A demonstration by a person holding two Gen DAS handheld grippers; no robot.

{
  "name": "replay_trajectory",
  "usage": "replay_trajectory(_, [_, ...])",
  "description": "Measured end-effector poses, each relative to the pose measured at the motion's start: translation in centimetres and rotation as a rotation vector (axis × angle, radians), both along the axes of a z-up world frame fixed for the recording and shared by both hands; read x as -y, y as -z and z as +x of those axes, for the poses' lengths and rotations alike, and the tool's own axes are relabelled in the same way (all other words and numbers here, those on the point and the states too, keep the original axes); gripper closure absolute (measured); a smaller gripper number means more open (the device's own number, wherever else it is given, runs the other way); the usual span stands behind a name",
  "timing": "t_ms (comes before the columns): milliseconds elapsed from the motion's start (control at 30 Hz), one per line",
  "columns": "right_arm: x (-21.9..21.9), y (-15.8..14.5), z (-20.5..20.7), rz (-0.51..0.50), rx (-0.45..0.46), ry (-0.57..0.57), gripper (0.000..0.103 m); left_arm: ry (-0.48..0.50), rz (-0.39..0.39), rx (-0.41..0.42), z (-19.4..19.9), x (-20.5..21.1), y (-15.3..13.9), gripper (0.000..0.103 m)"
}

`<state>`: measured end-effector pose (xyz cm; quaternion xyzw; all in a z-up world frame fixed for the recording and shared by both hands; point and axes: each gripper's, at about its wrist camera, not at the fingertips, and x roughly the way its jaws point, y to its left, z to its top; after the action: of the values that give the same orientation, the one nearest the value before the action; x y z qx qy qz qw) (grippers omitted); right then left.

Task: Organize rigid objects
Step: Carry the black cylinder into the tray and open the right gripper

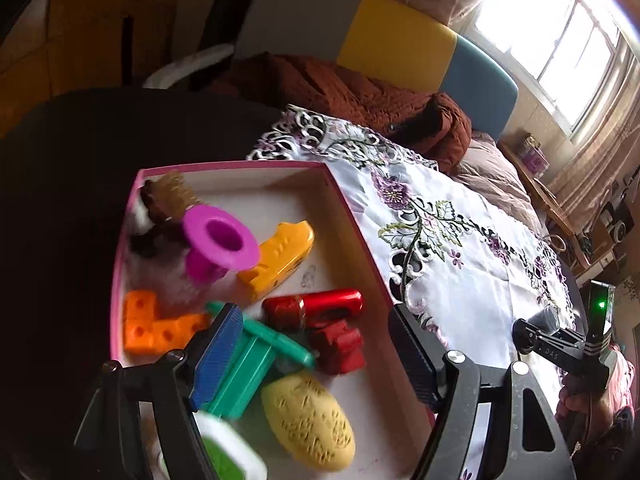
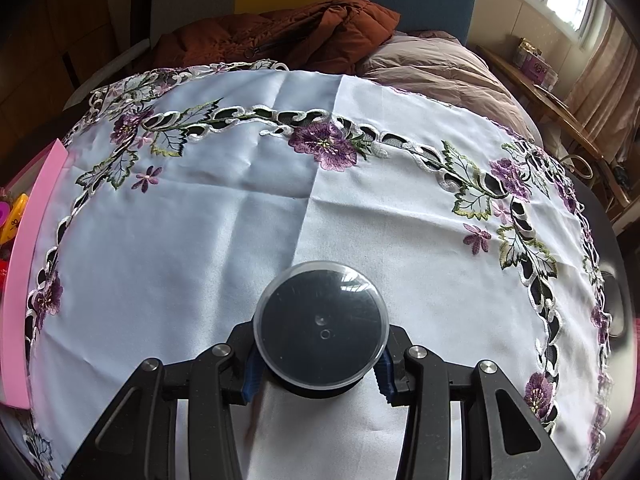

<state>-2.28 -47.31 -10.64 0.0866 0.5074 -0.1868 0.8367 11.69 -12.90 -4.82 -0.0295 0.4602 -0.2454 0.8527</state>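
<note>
— So, what do the right tongs (image 2: pixel 320 376) pinch?

— A round black puck with a clear domed lid (image 2: pixel 321 328). The blue ribbed pads (image 2: pixel 251 376) press its sides, just above the white cloth (image 2: pixel 240 220).

— And the left tongs (image 1: pixel 316 356)?

— They are spread wide and hold nothing. They hang over a pink-edged box (image 1: pixel 352 208) with a pale floor. Nearest inside is a yellow oval with a rough pitted skin (image 1: pixel 310 422), then a green ribbed plastic piece (image 1: pixel 248 364), a glossy red piece (image 1: pixel 320 316), an orange block with holes (image 1: pixel 156 324), and farther a purple spool (image 1: pixel 220 242).

— What is the surface?

— Smooth creased cloth, embroidered with purple flowers and cut-out lace, on a dark round table (image 2: pixel 600 216). Behind it lie a rust quilted jacket (image 2: pixel 280 36) and a bright window (image 1: pixel 560 28).

— Does one view show more?

— Only the left view shows inside the box. Only the right one shows the puck well.
</note>
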Motion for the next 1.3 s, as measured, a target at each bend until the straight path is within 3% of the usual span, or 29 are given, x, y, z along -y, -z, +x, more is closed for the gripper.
replay_trajectory(367, [-0.3,0.0,-0.1,-0.023,-0.002,-0.01,0.058,-0.067,0.109,0.164,-5.5,-2.2,-2.3,0.027])
replay_trajectory(1033, [-0.9,-0.1,-0.2,-0.021,0.002,-0.021,0.058,-0.144,0.113,0.152,-6.9,-6.0,-2.4,0.027])
replay_trajectory(1300, [-3.4,-1.1,-0.2,0.053,0.037,-0.093,0.059,-0.162,0.104,0.148,-7.0,-7.0,-2.5,0.027])
